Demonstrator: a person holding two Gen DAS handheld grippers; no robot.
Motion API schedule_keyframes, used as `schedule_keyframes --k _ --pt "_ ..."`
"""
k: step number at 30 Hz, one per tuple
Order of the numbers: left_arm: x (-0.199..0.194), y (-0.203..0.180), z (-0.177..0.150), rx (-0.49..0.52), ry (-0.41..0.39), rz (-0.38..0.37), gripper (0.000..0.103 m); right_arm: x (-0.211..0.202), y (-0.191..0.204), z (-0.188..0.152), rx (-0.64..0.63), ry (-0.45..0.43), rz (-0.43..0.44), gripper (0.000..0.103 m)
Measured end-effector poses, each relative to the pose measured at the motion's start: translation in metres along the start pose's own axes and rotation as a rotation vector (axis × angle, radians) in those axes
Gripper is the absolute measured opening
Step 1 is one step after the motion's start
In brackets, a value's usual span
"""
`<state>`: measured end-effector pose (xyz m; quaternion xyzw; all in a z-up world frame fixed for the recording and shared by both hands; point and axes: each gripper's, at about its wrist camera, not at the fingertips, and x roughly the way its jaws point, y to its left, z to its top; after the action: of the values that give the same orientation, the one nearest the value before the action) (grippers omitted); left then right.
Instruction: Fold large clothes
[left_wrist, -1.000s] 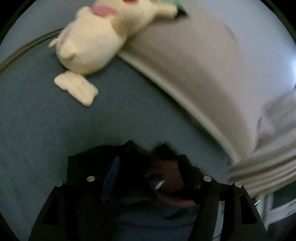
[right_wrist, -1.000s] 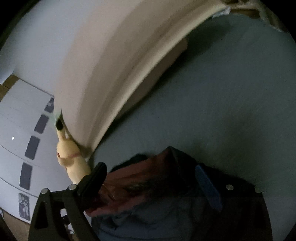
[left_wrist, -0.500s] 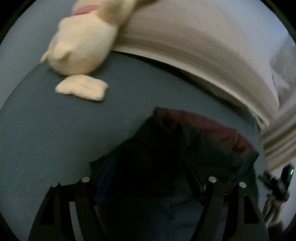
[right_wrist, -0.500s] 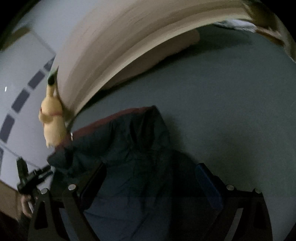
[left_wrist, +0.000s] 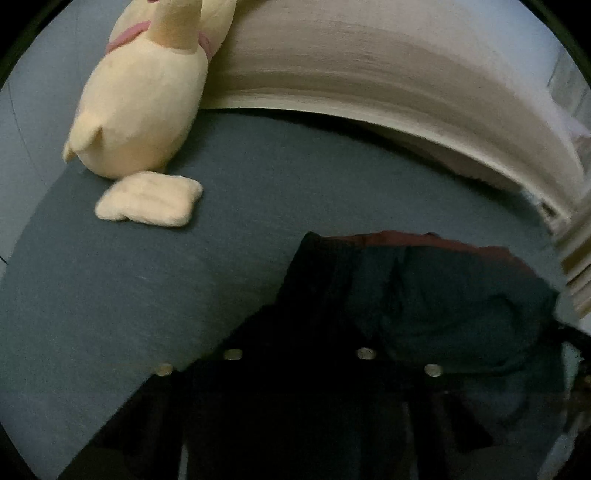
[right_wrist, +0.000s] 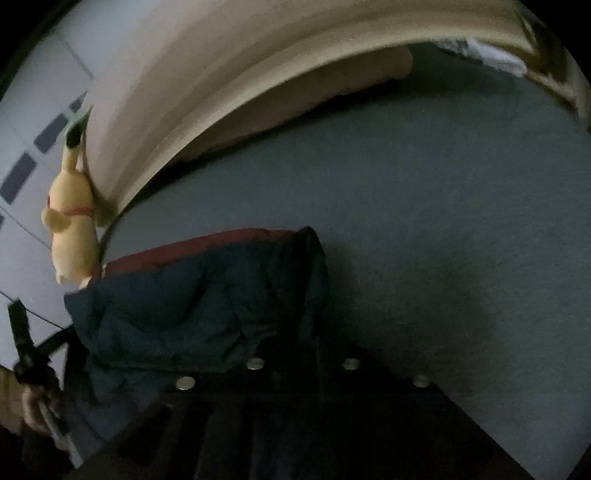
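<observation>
Both claws are sitting right at the bottom of their views, so dark they're mostly just screw heads. The left claw has just been closing, and its fingers are pressing together on the dark fabric of the jacket. The right claw has snapped closed too and is now fully clamped, pinching the jacket at its other side.

The jacket is lying bunched on the bed, navy outside with a strip of dark red lining showing along its far edge. In the right view a hand is holding the other claw at the lower left, past the jacket's edge.

Further back, a yellow plush is resting on the bed against a beige headboard, with its flat tail lying just in front of it, well apart from the jacket.
</observation>
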<state>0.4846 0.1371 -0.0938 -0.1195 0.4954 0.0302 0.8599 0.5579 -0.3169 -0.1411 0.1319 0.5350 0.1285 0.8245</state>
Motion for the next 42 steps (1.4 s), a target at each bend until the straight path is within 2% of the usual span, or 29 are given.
schedule_keyframes --k 3,6,9,12,14,15,16,17,18,19,21,23,25,27,30,31,33,35,39,42 --pt "-0.002 0.001 -0.004 0.011 -0.027 0.014 0.019 -0.019 0.006 0.003 -0.015 -0.065 -0.033 0.008" --pt "0.015 0.001 -0.011 0.012 0.020 0.061 0.020 -0.002 0.010 0.000 -0.021 -0.022 -0.086 0.007" --pt "0.021 -0.007 -0.016 0.069 0.019 0.116 0.020 0.024 0.011 -0.003 0.018 0.016 -0.109 0.008" --pt "0.016 -0.011 -0.016 0.083 0.022 0.150 0.025 0.029 0.015 -0.002 0.029 0.029 -0.134 0.008" --pt "0.002 -0.013 -0.019 0.084 -0.014 0.154 0.025 0.025 0.016 0.001 0.043 0.029 -0.139 0.012" --pt "-0.005 -0.014 -0.021 0.078 -0.033 0.154 0.026 0.022 0.018 0.003 0.051 0.018 -0.131 0.016" --pt "-0.016 -0.014 -0.024 0.068 -0.054 0.157 0.027 0.017 0.020 0.005 0.051 0.006 -0.142 0.030" --pt "-0.024 -0.016 -0.026 0.065 -0.070 0.157 0.030 0.015 0.027 0.004 0.050 -0.009 -0.158 0.059" --pt "-0.036 -0.019 -0.027 0.069 -0.102 0.157 0.033 0.006 0.029 0.003 0.055 -0.037 -0.173 0.071" --pt "-0.047 -0.023 -0.029 0.075 -0.139 0.169 0.035 -0.006 0.033 0.001 0.054 -0.084 -0.197 0.075" --pt "-0.062 -0.036 -0.030 0.090 -0.201 0.173 0.049 -0.025 0.050 0.003 0.039 -0.172 -0.234 0.075" --pt "-0.069 -0.058 -0.025 0.121 -0.243 0.159 0.058 -0.034 0.076 0.007 -0.004 -0.216 -0.191 0.075" --pt "-0.065 -0.086 -0.027 0.182 -0.264 0.121 0.058 -0.029 0.111 0.010 -0.087 -0.210 -0.161 0.075" --pt "-0.050 -0.105 -0.028 0.220 -0.247 0.111 0.059 -0.012 0.146 0.010 -0.174 -0.188 -0.150 0.075" --pt "-0.018 -0.121 -0.033 0.235 -0.160 0.152 0.059 0.020 0.173 0.007 -0.241 -0.137 -0.168 0.075" --pt "-0.001 -0.121 -0.033 0.232 -0.103 0.162 0.059 0.034 0.176 0.008 -0.255 -0.114 -0.180 0.075" --pt "0.017 -0.116 -0.033 0.216 -0.047 0.160 0.061 0.059 0.175 0.007 -0.268 -0.073 -0.222 0.075" --pt "0.022 -0.115 -0.032 0.197 -0.045 0.162 0.061 0.076 0.166 0.010 -0.217 -0.032 -0.224 0.081" --pt "0.029 -0.127 -0.037 0.265 -0.054 0.234 0.062 0.094 0.164 0.015 -0.195 -0.010 -0.226 0.083" --pt "0.009 -0.133 -0.048 0.296 -0.075 0.260 0.061 0.086 0.168 0.014 -0.206 -0.013 -0.234 0.083"
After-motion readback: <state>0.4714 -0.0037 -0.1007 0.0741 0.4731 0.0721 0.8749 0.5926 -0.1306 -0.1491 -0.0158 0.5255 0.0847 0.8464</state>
